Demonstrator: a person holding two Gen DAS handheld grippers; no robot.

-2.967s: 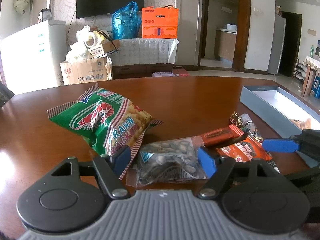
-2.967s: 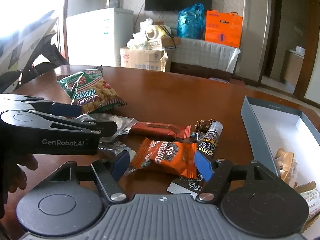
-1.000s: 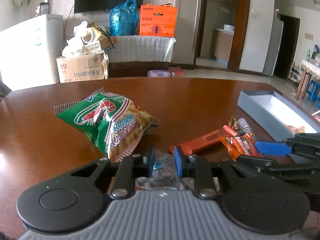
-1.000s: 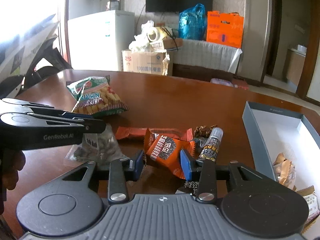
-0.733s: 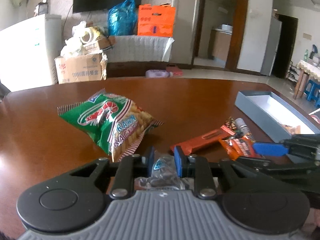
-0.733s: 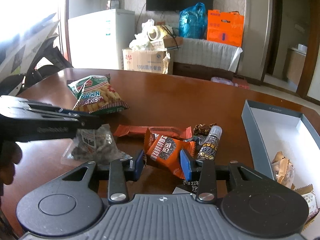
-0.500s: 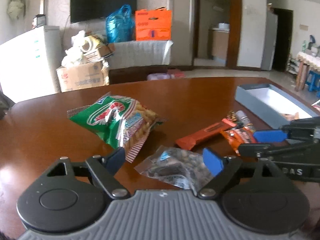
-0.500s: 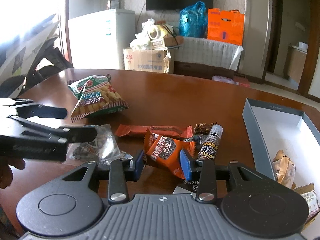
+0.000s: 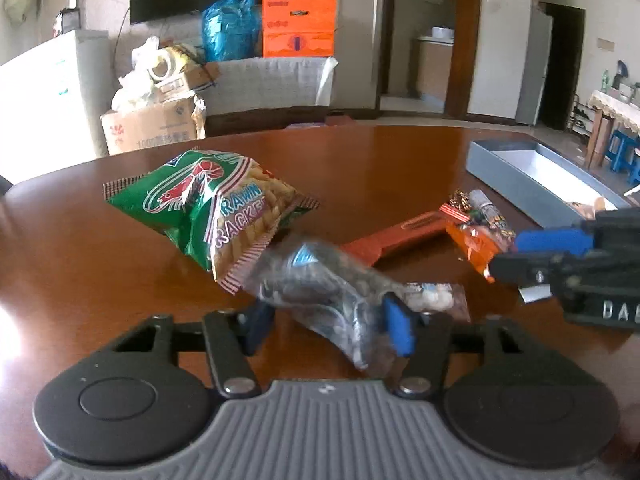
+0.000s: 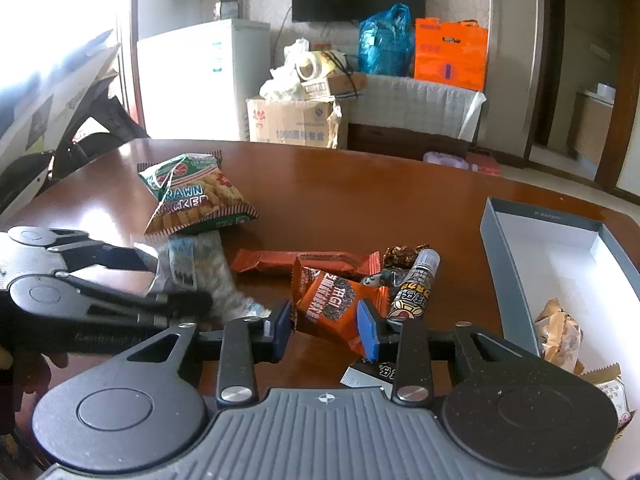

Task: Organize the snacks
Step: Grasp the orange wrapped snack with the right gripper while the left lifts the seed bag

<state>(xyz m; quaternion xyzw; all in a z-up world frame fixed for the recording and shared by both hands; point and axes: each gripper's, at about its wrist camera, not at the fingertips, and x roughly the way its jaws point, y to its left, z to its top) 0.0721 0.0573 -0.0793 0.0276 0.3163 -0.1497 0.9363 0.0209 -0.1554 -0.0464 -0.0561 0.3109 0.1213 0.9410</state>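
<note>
On the glossy brown wooden table (image 9: 360, 160), the left gripper (image 9: 328, 322) is closing its blue fingers (image 9: 400, 328) around a clear plastic packet of dark seeds (image 9: 320, 292); whether they press it is unclear. The right gripper (image 10: 326, 330) is closing its fingers on an orange foil snack pouch (image 10: 332, 306), pads touching its edges.

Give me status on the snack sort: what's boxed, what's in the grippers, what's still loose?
Boxed: a few wrapped snacks lie in the grey box.

In hand: right gripper is closing on the orange packet; left gripper is closing around the clear seed bag, blurred, grip unconfirmed.

Left on the table: prawn cracker bag, long orange bar, small bottle, dark candy.
</note>
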